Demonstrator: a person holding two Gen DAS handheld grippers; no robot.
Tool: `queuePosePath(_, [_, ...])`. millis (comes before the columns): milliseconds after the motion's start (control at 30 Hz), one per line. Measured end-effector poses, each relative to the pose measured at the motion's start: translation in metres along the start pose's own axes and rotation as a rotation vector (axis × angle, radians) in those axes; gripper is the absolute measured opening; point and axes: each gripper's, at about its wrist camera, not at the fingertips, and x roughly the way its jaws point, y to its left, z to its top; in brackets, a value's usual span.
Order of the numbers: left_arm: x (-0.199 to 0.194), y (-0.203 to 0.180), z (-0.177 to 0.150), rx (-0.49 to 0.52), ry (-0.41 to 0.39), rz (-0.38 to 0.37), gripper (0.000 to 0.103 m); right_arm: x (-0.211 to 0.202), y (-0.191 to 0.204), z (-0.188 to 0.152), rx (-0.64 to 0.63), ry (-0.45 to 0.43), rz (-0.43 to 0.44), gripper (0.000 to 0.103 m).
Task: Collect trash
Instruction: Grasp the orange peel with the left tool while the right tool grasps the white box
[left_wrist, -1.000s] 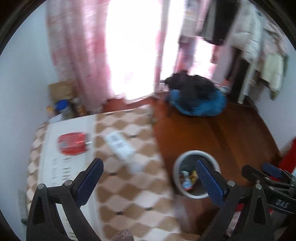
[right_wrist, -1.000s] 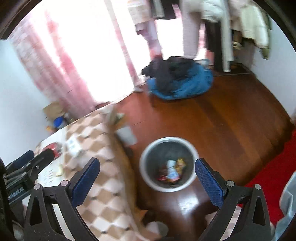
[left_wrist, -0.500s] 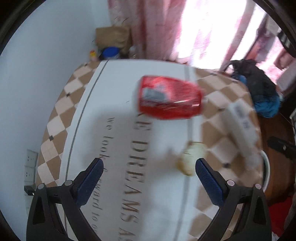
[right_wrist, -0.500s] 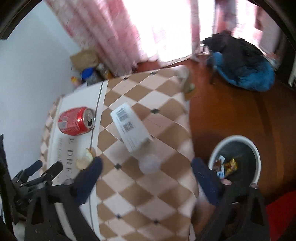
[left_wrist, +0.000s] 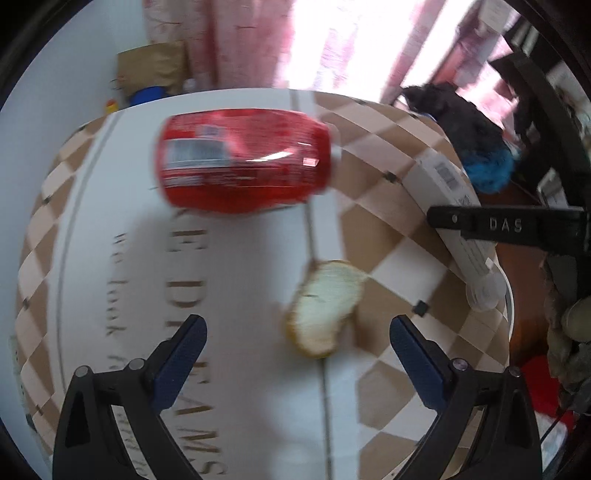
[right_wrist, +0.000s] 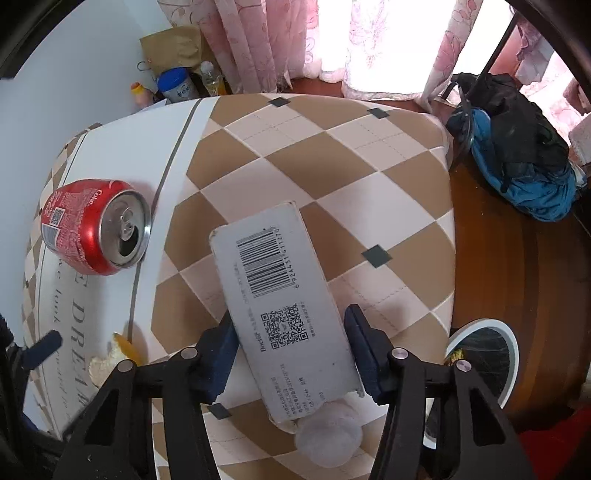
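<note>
A red Coke can (left_wrist: 245, 160) lies on its side on the checked tablecloth (left_wrist: 391, 236); it also shows in the right wrist view (right_wrist: 96, 225). An orange peel (left_wrist: 325, 306) lies in front of my open left gripper (left_wrist: 297, 354), nearly between its fingers. My right gripper (right_wrist: 290, 354) has its pads on both long sides of a grey barcode box (right_wrist: 280, 295) that lies on the table. A small white cap (right_wrist: 328, 439) rests at the box's near end. The white-rimmed bin (right_wrist: 484, 362) with wrappers stands on the floor to the right.
A pile of blue and black clothes (right_wrist: 517, 155) lies on the wooden floor. A paper bag and bottles (right_wrist: 177, 74) stand by the pink curtain behind the table. The wall is at the left.
Both grippers swung from the bin to the table and came down. The left closed in on the peel and can. The right moved over the box and narrowed around it.
</note>
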Motion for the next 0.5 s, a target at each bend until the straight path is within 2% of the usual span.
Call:
queuePosePath(100, [0.010, -0.015, 0.006, 0.045, 0.016, 0.024, 0.096, -0.001, -0.015, -0.001, 0.038, 0.002, -0.012, 0.057])
queuePosePath(133, [0.014, -0.018, 0.009, 0.054, 0.023, 0.039, 0.086, -0.001, -0.019, -0.001, 0.045, 0.004, -0.015, 0.057])
queuePosePath(167, [0.017, -0.019, 0.011, 0.062, 0.029, 0.050, 0.071, -0.002, -0.023, 0.000, 0.049, 0.005, -0.016, 0.057])
queuePosePath(233, [0.020, -0.021, 0.013, 0.072, 0.022, 0.086, 0.061, -0.001, -0.029, 0.000, 0.059, 0.010, -0.019, 0.057])
queuePosePath(267, [0.019, -0.021, 0.014, 0.068, 0.014, 0.089, 0.051, 0.000, -0.031, -0.001, 0.066, 0.013, -0.012, 0.057])
queuePosePath(333, [0.017, -0.017, 0.014, 0.049, 0.001, 0.109, 0.037, -0.001, -0.034, -0.003, 0.071, 0.017, -0.002, 0.057])
queuePosePath(400, [0.013, -0.009, 0.015, 0.021, -0.010, 0.098, 0.032, 0.000, -0.035, -0.005, 0.069, 0.019, 0.000, 0.057])
queuePosePath(500, [0.011, 0.000, 0.013, -0.006, -0.015, 0.111, 0.031, 0.003, -0.032, -0.007, 0.060, 0.021, -0.003, 0.057])
